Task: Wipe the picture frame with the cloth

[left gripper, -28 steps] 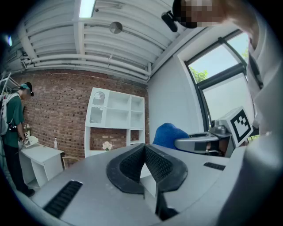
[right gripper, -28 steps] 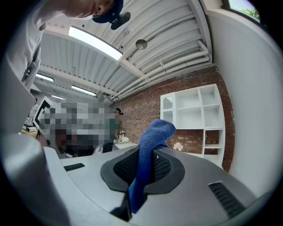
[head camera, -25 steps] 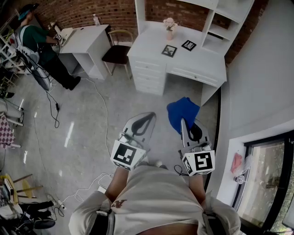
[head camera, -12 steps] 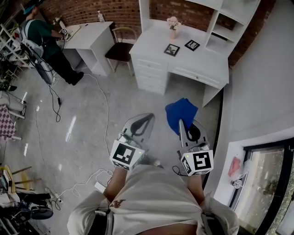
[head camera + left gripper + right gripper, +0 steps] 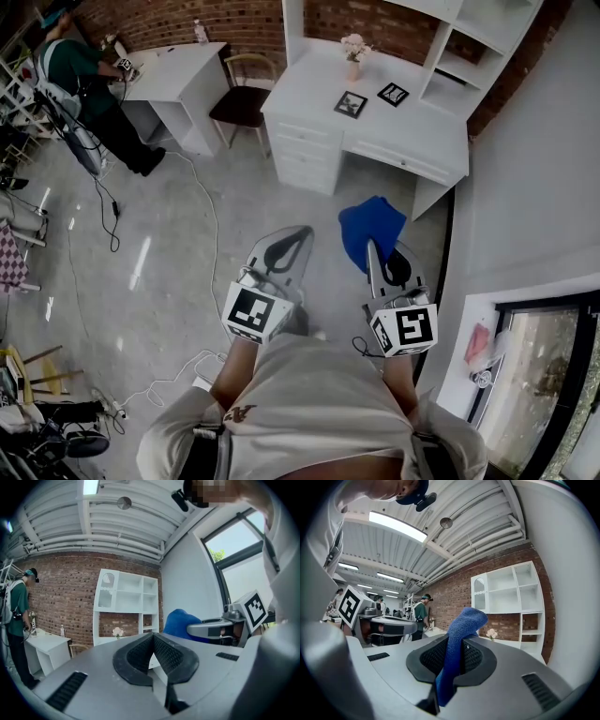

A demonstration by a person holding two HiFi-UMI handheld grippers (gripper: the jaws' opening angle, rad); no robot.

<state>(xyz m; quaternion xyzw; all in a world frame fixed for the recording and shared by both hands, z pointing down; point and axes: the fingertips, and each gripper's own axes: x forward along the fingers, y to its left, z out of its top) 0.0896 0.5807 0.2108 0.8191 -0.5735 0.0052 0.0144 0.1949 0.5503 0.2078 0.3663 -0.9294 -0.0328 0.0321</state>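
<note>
Two frames sit on the white desk at upper centre of the head view: the left frame and the right frame, near a vase. Below, mid-picture, the blue cloth is pinched in the right gripper. Beside it, the left gripper has its jaws pressed together, nothing between. A person stands upper left.

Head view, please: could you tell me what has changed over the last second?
Hardly anything. The left tool shifted a touch up and to the left in the picture, shut and empty as before. The right tool stays shut on the blue cloth, and the picture frame still sits untouched on the white desk.
</note>
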